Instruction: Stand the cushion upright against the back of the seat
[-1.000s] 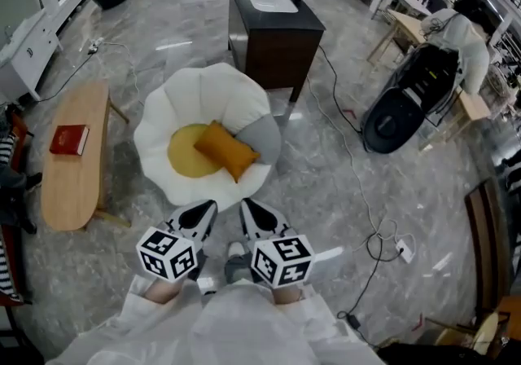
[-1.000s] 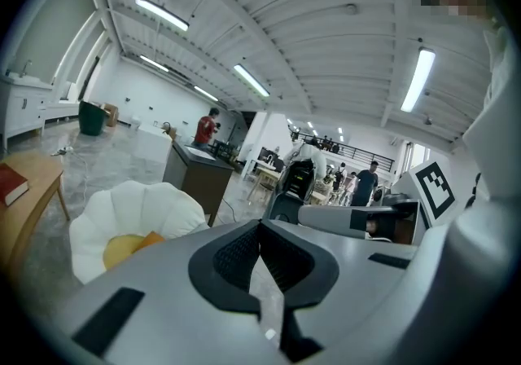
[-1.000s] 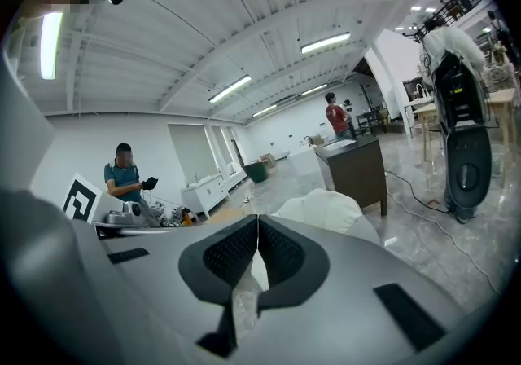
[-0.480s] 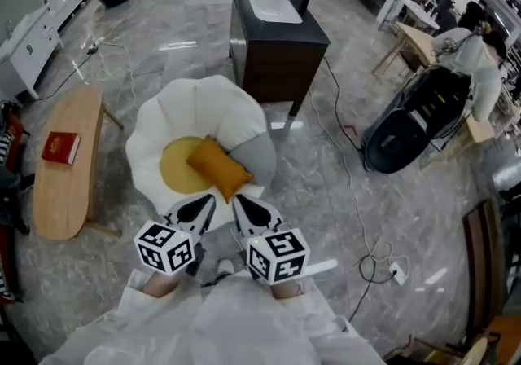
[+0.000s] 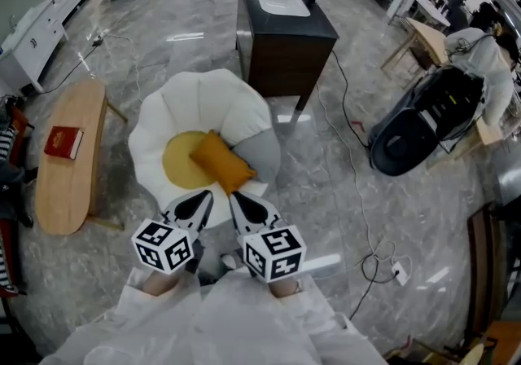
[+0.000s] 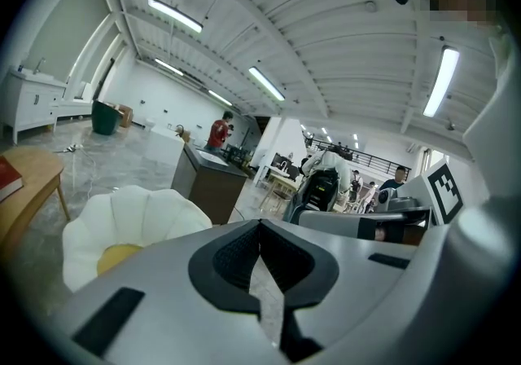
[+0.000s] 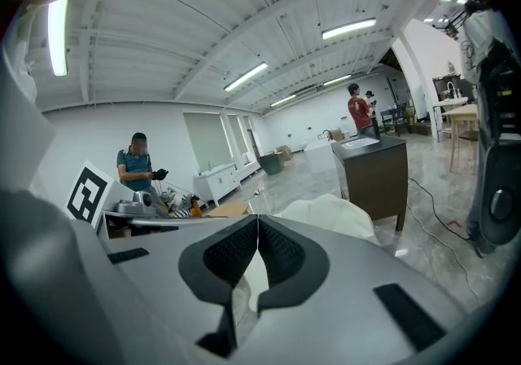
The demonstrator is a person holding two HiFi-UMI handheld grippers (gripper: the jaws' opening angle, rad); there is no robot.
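Mustard rectangular fabric cushion (image 5: 221,162): lies askew on the yellow seat centre of the white petal-shaped chair (image 5: 203,103), possibly overlapping the grey pad (image 5: 259,147) beside it. Left gripper (image 5: 194,204) and right gripper (image 5: 248,207): side by side at the chair's front edge, jaws together, nothing between.

Bright and even throughout, lit from above by long strip lights (image 6: 175,15) on the white ceiling. Pale glare streaks across the polished floor (image 5: 191,36), sharpest beside the dark cabinet (image 5: 285,62). Only soft, short shadows under the furniture. Head view sharp, bowed outward toward its edges. Both gripper views strongly fisheyed, rounded off into black corners, lamps blown out to white. Up close, left gripper (image 6: 260,229) and right gripper (image 7: 257,225) soft and slightly out of focus, background crisper.
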